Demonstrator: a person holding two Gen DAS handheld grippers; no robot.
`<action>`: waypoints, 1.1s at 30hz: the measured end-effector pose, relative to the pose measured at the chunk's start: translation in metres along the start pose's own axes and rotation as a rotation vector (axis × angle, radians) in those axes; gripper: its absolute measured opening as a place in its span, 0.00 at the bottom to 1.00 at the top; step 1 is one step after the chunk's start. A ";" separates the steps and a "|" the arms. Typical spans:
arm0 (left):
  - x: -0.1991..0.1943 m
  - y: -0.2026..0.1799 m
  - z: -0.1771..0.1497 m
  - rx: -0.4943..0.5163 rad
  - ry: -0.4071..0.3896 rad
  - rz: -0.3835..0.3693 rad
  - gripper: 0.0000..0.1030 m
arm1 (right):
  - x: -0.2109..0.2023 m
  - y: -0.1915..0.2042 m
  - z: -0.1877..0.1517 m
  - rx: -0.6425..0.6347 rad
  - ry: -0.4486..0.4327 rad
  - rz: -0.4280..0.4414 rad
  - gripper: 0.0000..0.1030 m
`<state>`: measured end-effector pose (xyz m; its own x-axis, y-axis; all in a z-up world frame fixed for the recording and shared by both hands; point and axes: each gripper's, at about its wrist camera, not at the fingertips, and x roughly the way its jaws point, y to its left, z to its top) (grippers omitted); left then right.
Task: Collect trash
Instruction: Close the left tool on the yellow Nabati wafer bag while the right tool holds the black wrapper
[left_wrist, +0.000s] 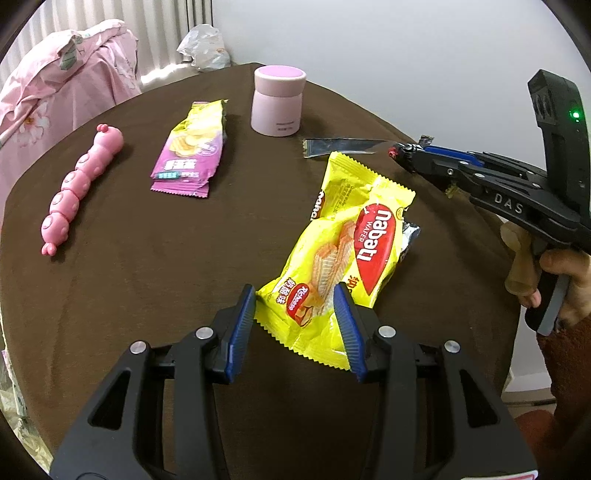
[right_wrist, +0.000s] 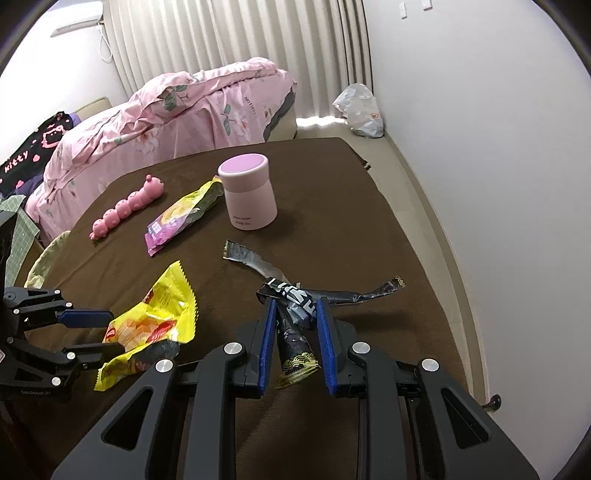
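Observation:
A yellow wafer wrapper (left_wrist: 343, 254) lies on the brown table (left_wrist: 155, 280). My left gripper (left_wrist: 295, 299) has its jaws on either side of the wrapper's near end, touching it; in the right wrist view (right_wrist: 155, 325) the wrapper looks lifted between the left gripper's fingers (right_wrist: 88, 317). My right gripper (right_wrist: 293, 306) is closed on a crumpled black wrapper (right_wrist: 295, 314), whose silver tail (right_wrist: 247, 258) lies on the table. It also shows in the left wrist view (left_wrist: 402, 153). A purple chip bag (left_wrist: 192, 147) lies further back.
A pink jar (left_wrist: 277, 99) and a pink caterpillar toy (left_wrist: 79, 184) sit on the table. A bed with pink bedding (right_wrist: 177, 110) is behind. A white plastic bag (right_wrist: 360, 105) lies on the floor by the wall. A bin rim (right_wrist: 44, 258) shows left of the table.

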<state>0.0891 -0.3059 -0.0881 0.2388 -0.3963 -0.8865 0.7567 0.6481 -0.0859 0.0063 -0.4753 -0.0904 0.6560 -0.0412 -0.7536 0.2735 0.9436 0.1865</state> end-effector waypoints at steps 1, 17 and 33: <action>-0.001 0.000 0.000 0.001 -0.001 -0.007 0.42 | 0.000 -0.001 0.000 0.004 -0.001 -0.001 0.21; 0.005 0.008 0.001 -0.021 -0.040 -0.100 0.57 | -0.007 -0.002 -0.003 0.011 -0.032 0.002 0.21; -0.085 0.070 -0.021 -0.201 -0.260 0.034 0.15 | -0.055 0.063 0.034 -0.152 -0.164 0.059 0.21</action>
<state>0.1088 -0.2133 -0.0288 0.4290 -0.5083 -0.7467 0.6167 0.7688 -0.1690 0.0116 -0.4253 -0.0156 0.7765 -0.0253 -0.6296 0.1301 0.9841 0.1210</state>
